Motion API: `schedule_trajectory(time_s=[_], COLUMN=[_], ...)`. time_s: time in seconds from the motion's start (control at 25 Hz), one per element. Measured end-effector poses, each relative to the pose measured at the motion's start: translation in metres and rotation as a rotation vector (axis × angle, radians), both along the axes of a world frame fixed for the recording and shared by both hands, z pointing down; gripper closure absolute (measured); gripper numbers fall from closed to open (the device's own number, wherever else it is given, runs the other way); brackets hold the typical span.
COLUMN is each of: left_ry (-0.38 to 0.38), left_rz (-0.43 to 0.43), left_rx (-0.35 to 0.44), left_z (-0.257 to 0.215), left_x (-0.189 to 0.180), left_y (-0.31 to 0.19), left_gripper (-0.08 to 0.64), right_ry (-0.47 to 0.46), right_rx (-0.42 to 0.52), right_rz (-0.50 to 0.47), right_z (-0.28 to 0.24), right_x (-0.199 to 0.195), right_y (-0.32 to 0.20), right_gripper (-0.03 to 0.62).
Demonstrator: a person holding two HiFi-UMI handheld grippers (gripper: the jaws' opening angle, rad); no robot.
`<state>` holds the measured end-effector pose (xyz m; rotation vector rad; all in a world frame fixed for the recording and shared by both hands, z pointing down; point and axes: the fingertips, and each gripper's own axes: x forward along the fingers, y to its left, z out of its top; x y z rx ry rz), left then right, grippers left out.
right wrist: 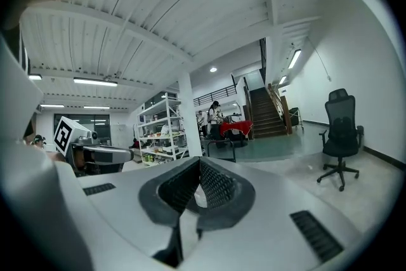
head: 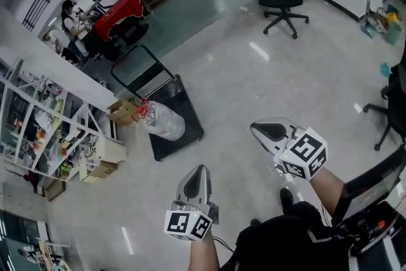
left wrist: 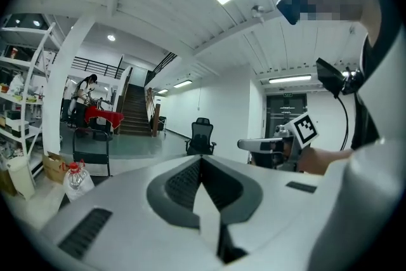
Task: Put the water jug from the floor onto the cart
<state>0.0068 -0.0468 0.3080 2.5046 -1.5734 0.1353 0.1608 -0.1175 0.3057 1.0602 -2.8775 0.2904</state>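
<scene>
Water jug (head: 163, 121) stands on cart (head: 190, 131), cardboard box (head: 122, 112) beside.

My left gripper (head: 202, 169) and right gripper (head: 255, 128) are pointed silver-grey shells with dark ribbed pads (left wrist: 184, 184), each bearing a black-and-white marker cube (head: 188, 224). My top (head: 285, 241) is black.

The shelf (head: 38, 97) runs off the left edge, its goods too small to tell; the left tool (left wrist: 202, 160) hides the base of the jug (left wrist: 77, 179).
</scene>
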Motion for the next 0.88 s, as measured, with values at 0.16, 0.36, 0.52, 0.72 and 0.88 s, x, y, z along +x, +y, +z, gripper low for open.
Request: schedule_trajectory(time_s=[0.16,0.36,0.52,0.72,0.88], left_ry=[0.003,0.034,0.051,0.083,0.079], left_rz=[0.015,0.014,0.019,0.038,0.121], left_rx=[0.018,0.018,-0.002,-0.026,0.009], left_z=[0.009,0.034,0.048,0.048,0.031], left_x=[-0.013,-0.059,-0.107,-0.120,-0.088], left_y=[0.050,0.140,0.197,0.255,0.305], left_gripper=[0.558,0.558,0.558,0.558,0.558], right_ry=[0.018,0.065,0.085,0.108,0.115], right_rx=[0.010,0.010,-0.025,-0.020,0.000], right_rz=[-0.008,0.022,0.063,0.067,0.100], right_z=[0.008,0.026,0.039,0.024,0.005], right_x=[-0.020,-0.058,-0.093,-0.103,-0.076], right_y=[0.052,0.139,0.203,0.277,0.330], right_gripper=[0.589,0.589,0.589,0.589,0.589])
